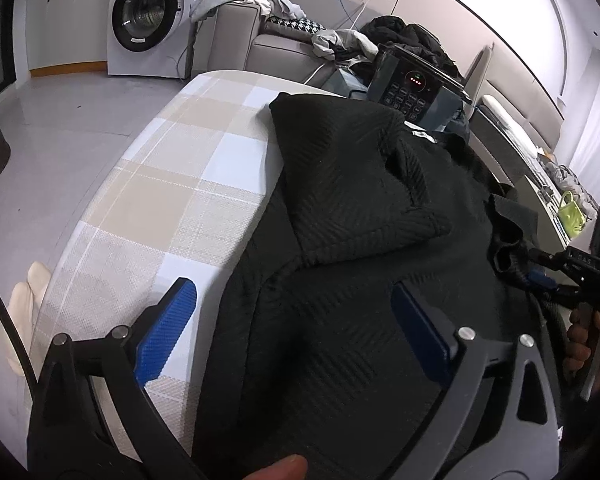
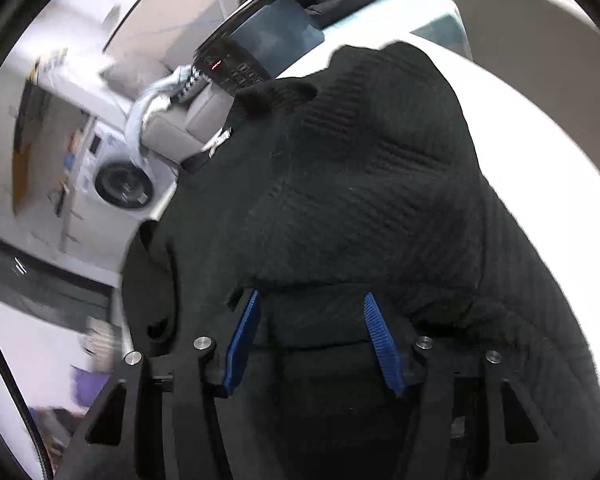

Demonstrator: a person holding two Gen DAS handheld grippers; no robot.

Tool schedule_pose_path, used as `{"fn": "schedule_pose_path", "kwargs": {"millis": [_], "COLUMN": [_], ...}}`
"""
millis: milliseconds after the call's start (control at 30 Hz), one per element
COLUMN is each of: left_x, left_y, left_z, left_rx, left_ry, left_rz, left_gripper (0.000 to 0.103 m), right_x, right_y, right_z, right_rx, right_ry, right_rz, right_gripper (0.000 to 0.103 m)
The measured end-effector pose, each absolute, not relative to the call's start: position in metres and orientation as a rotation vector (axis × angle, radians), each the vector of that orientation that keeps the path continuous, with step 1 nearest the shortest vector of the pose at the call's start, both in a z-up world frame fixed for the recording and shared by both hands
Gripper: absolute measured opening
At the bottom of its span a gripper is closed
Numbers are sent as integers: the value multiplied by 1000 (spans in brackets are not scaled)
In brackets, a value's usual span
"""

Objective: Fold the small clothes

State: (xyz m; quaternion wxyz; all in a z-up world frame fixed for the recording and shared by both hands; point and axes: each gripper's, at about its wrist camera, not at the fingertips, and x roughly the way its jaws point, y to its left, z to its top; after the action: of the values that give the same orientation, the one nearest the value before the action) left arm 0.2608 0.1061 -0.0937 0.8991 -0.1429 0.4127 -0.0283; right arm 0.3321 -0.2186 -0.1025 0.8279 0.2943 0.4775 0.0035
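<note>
We are part-way through folding a black knit sweater (image 1: pixel 360 208) on a table with a checked cloth (image 1: pixel 172 184): one sleeve (image 1: pixel 352 184) is already lying folded across the body, ahead of our left gripper (image 1: pixel 296 328), while the far sleeve and the final folds are, in our judgement, still waiting. The left gripper is standing wide open and holding nothing, its left pad over the bare cloth and its right pad over the sweater's hem. Our right gripper (image 2: pixel 312 340) is hanging half open over a bunched ridge of knit; cloth is lying between its blue pads, but the blurred view is leaving us unsure whether they are pressing it. The sweater is looking thick, ribbed in a herringbone pattern and soft, rumpled ahead of the right gripper and spreading beyond the table's edge.
</note>
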Motion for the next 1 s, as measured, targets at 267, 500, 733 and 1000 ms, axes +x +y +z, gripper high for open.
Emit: {"fn": "schedule_pose_path", "kwargs": {"millis": [267,500,733,1000], "left_x": [263,277,309,337], "left_y": [92,54,-12,-37], "left_z": [-95,-83,-90,-103], "left_rx": [-261,-128,104,157], "left_ry": [852,820,840,851], "left_rz": [-84,-121,-165,-141], "left_gripper": [99,101,90,8], "right_x": [342,329,312,307], "right_y": [-179,-168,-180,-202], "right_z": [-108,-89,-90,-89], "right_rx": [483,424,443,473], "right_ry": [1003,985,988,977], "right_rz": [149,218,169,153], "right_gripper": [50,49,49,49]}}
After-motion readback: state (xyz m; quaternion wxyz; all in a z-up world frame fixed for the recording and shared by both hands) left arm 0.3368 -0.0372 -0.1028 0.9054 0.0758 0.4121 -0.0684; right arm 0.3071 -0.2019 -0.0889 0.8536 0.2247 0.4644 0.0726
